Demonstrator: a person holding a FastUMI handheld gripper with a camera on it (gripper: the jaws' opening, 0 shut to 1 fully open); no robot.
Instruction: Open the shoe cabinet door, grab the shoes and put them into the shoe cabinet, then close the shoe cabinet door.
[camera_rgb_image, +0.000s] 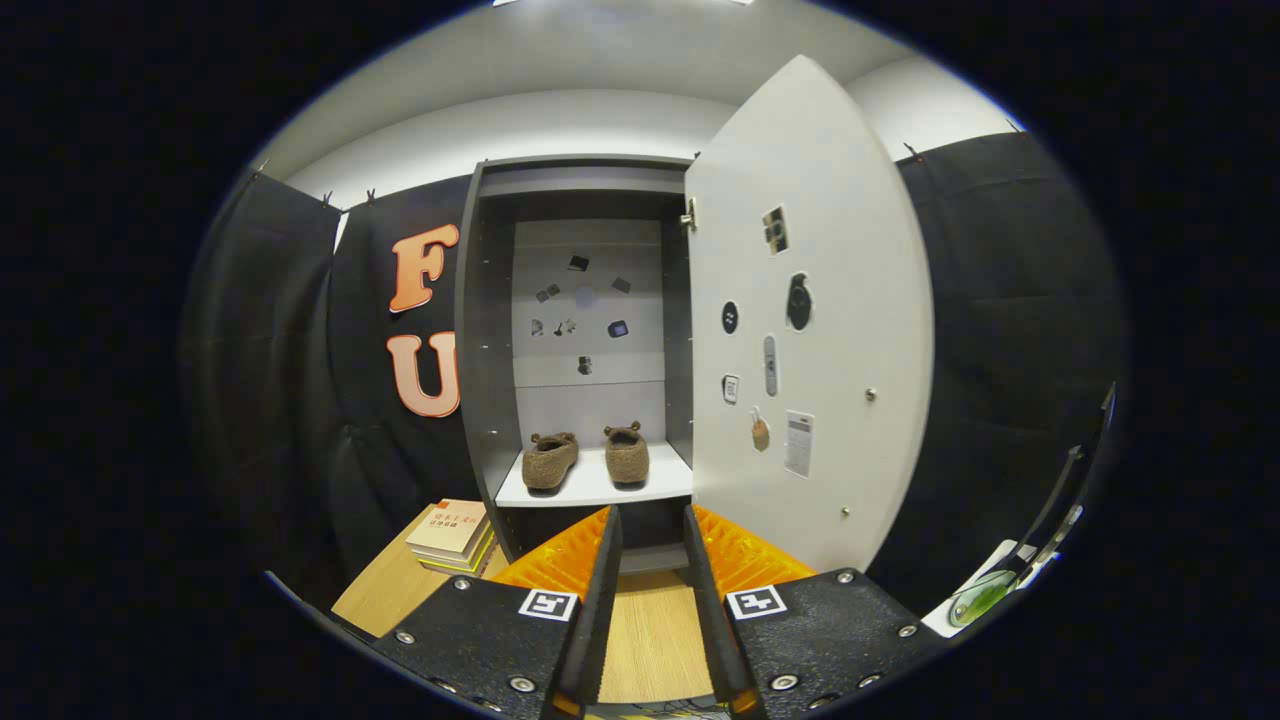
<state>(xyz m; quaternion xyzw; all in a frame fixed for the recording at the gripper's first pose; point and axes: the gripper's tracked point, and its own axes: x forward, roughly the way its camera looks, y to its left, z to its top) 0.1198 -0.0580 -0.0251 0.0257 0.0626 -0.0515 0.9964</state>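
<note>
Nearest to me, the tongs (650, 560) hang parted with nothing between their two fingers (600, 600), only bare wooden counter (655, 640) showing in the gap. From the tongs, a small stack of books (452, 535) lies at about ten o'clock on the counter, beside the foot of the cabinet; I count roughly three, though the lower ones are hard to separate. At about three o'clock something green and glassy (985, 595) sits on a white sheet, too warped to name.

Straight ahead at twelve o'clock stands the shoe cabinet (480, 330), dark-framed. On its white shelf (600, 488) rest two brown fuzzy slippers (585, 458), side by side and apart from each other, heels toward me. So the pair looks already put away, I'd say.

The one white cabinet door (810, 330) swings wide open at one o'clock, hinged on the cabinet's right side, with several small stickers and tags on its inner face. More small stickers dot the cabinet's back panel.

What remains, as I judge it, is closing that door. To do it well, bring the tongs round to the door's free edge, press flat against its outer face, and follow the arc of the hinge steadily until it seats, keeping clear of the slippers and shelf edge.
</note>
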